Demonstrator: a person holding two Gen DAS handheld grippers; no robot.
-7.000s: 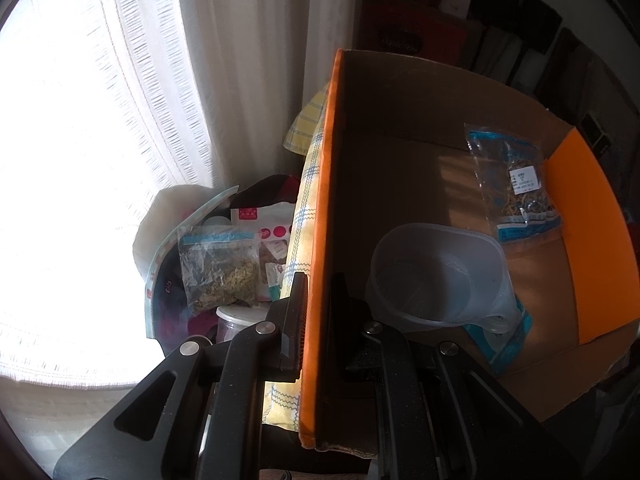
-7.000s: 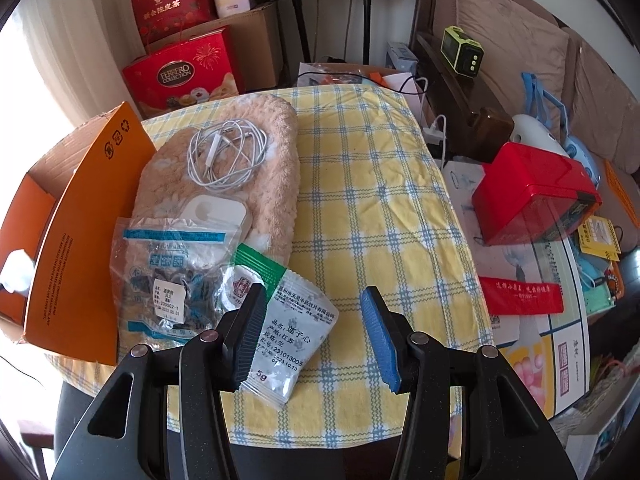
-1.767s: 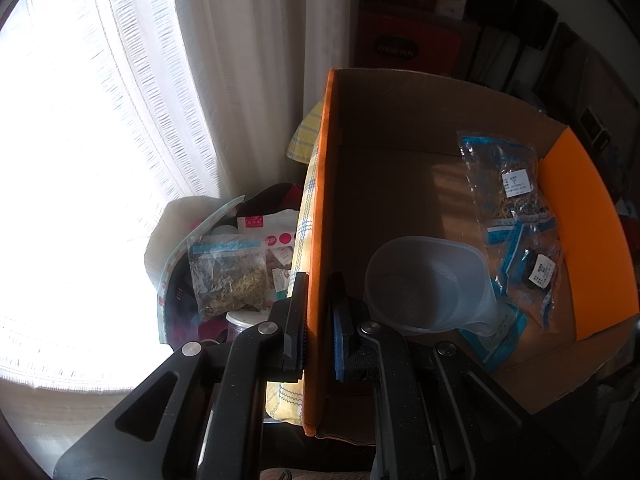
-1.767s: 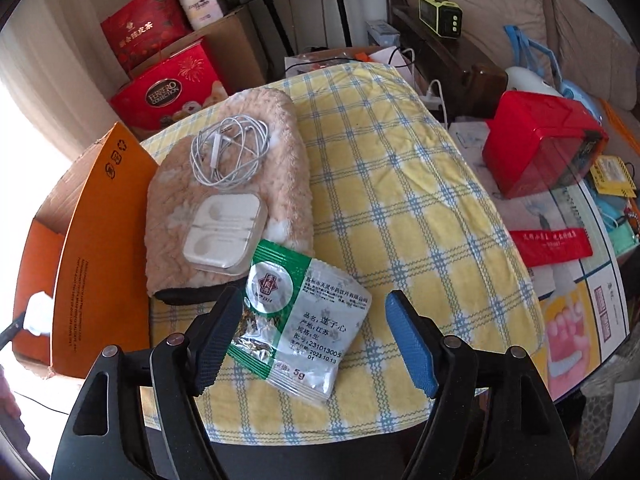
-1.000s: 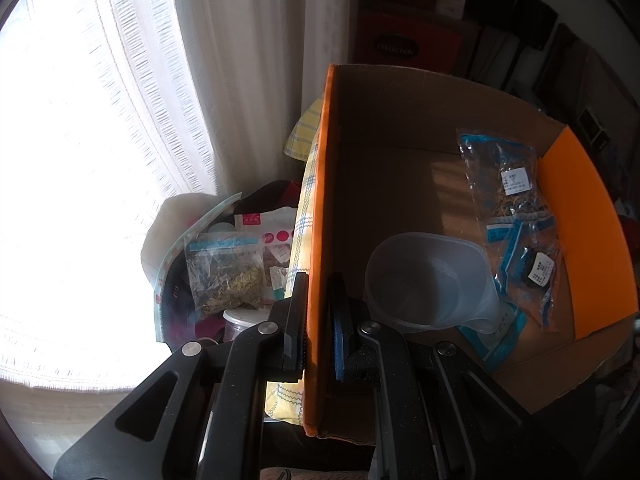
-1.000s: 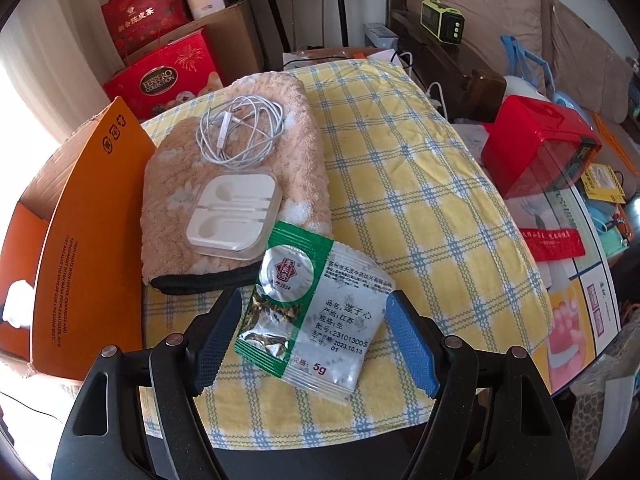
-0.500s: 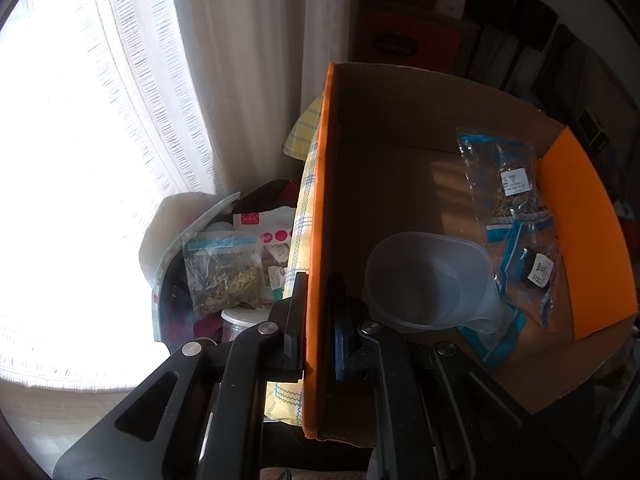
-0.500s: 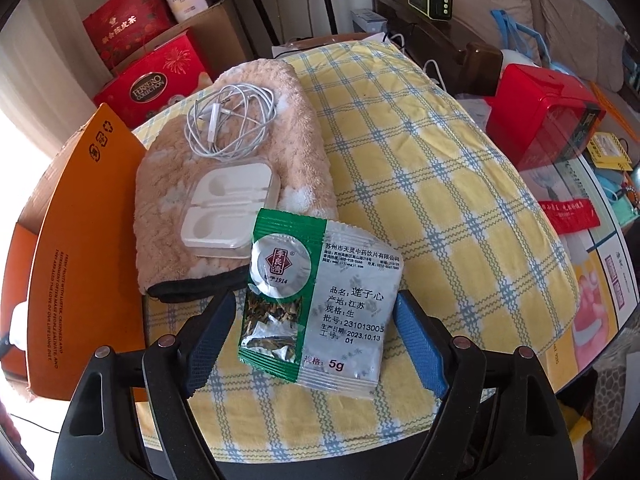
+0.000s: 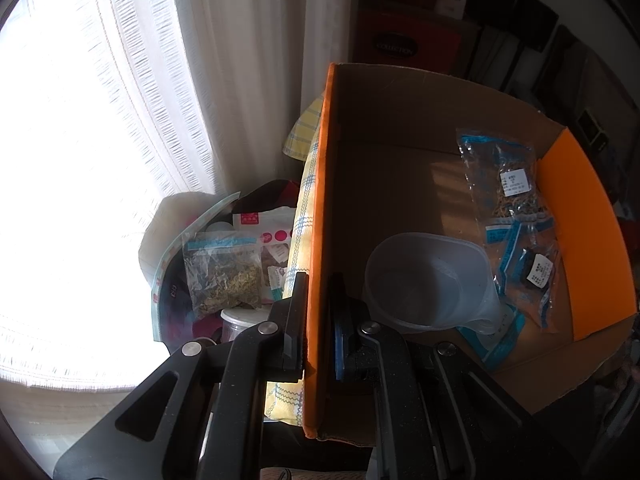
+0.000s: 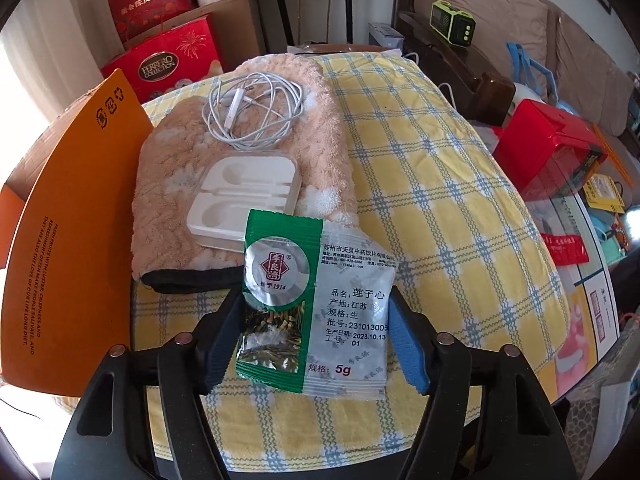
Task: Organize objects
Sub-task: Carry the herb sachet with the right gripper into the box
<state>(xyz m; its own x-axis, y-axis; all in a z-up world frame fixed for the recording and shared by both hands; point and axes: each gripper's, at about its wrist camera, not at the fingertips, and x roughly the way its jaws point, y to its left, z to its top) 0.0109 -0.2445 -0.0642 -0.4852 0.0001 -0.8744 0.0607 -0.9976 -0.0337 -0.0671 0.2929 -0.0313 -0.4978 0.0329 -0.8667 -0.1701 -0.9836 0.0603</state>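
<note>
The left gripper (image 9: 318,320) is clamped tight on the near orange wall of the cardboard box (image 9: 592,240), one finger outside and one inside, and appears to steady it. Inside the box lie a translucent plastic jug (image 9: 428,276) and two clear zip bags (image 9: 506,184) of dried material, one partly over the other. The right gripper (image 10: 316,340) straddles the sachet (image 10: 320,312), which lies flat on the yellow checked tablecloth (image 10: 440,184) at the near table edge, its top corner overlapping a white plastic tray (image 10: 244,208). The jaws are closing with the sachet between them; the pads sit at its two side edges, and firm contact is not confirmed. The sachet is a thin foil-and-film packet, green-banded with a clear window showing dried green slivers, its printed face glossy. Judged very light, limp and slippery; it will likely buckle under a side squeeze rather than resist. The sealed side margins, or a pinch across a lifted edge, look like the soundest hold. Contents seem brittle, so moderate pressure is advisable. The tray and a coil of white earphones (image 10: 256,112) rest on a fleecy peach cloth (image 10: 168,184) just beside the box.
</note>
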